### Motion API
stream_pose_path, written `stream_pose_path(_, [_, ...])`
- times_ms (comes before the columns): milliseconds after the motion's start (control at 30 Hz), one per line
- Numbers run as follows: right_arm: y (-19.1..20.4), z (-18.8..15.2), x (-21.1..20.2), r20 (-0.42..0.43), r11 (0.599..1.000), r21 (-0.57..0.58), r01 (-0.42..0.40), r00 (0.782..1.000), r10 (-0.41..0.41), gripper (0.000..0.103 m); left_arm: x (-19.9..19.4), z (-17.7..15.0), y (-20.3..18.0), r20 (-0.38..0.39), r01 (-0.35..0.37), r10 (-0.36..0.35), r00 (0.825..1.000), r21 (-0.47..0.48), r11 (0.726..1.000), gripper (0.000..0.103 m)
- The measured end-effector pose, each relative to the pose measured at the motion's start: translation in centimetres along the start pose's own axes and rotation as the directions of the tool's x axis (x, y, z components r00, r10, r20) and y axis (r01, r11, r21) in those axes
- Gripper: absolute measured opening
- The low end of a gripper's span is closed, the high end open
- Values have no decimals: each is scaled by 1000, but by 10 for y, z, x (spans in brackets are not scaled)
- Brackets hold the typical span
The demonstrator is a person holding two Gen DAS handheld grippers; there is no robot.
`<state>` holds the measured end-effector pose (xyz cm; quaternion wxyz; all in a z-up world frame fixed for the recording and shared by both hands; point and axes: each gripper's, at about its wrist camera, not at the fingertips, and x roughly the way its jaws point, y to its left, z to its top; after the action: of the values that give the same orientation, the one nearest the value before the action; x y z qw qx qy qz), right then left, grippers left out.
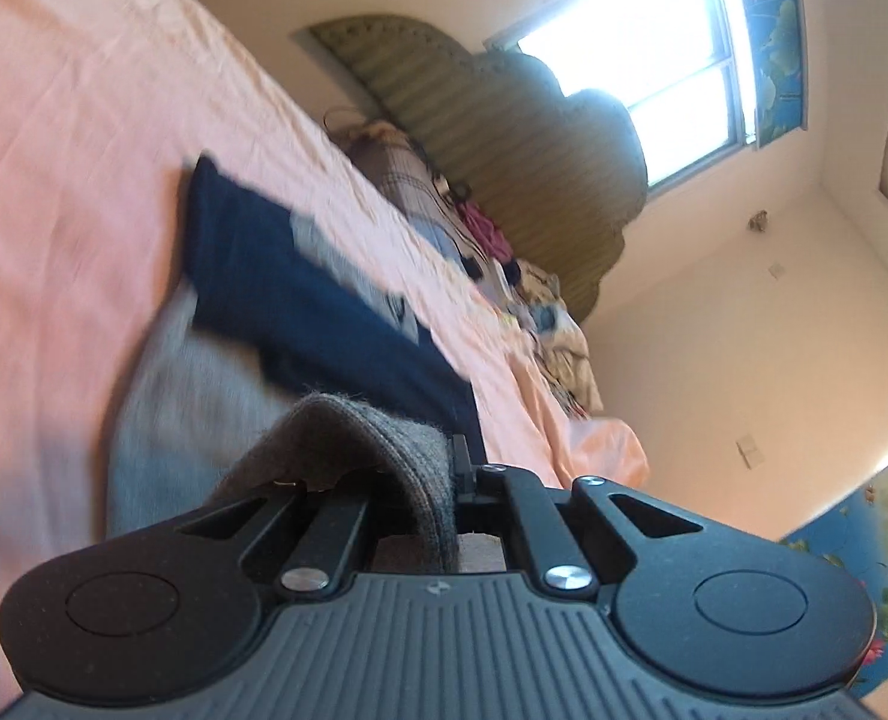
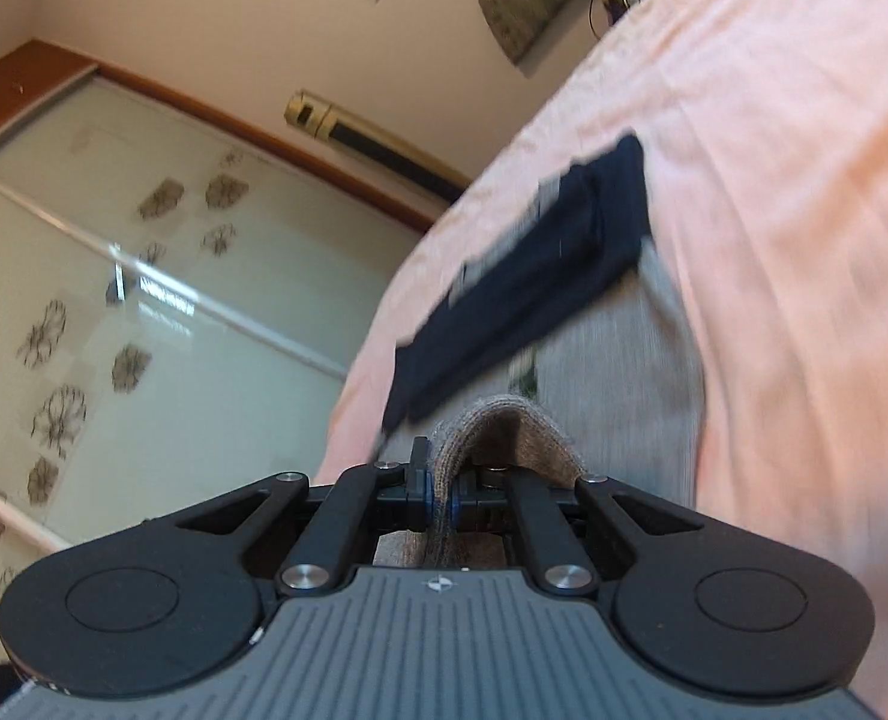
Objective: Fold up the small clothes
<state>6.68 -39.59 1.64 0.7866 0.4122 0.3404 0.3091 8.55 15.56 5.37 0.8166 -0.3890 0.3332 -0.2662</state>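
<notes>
A grey knit garment [image 1: 348, 450] lies on the pink bed sheet [image 1: 72, 138]. My left gripper [image 1: 438, 480] is shut on its ribbed edge, which folds over the fingers. My right gripper [image 2: 441, 492] is shut on another part of the same grey knit edge [image 2: 504, 426]. A folded dark navy garment [image 1: 300, 294] lies on the lighter grey cloth just beyond both grippers; it also shows in the right wrist view [image 2: 540, 276]. Both views are tilted and blurred.
A pile of mixed clothes [image 1: 504, 264] lies at the head of the bed by a green padded headboard [image 1: 504, 138]. A window [image 1: 654, 72] is behind it. A glass sliding wardrobe door [image 2: 144, 276] stands beside the bed.
</notes>
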Motion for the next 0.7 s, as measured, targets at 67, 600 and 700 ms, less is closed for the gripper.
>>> stream_pose_path(67, [-12, 32, 25, 21, 1000, 22, 0, 1000, 0, 11, 28, 29, 3, 19, -25, 24, 1000, 10, 1000, 4])
stream_pose_path(600, [-56, 122, 135, 139, 983, 107, 147, 977, -162, 95, 136, 125, 66, 84, -321, 336, 938, -149, 935, 75])
stream_pose_path(700, [-40, 98, 106, 140, 985, 46, 165, 975, -170, 95, 87, 110, 63, 198, -288, 318, 927, -166, 943, 93])
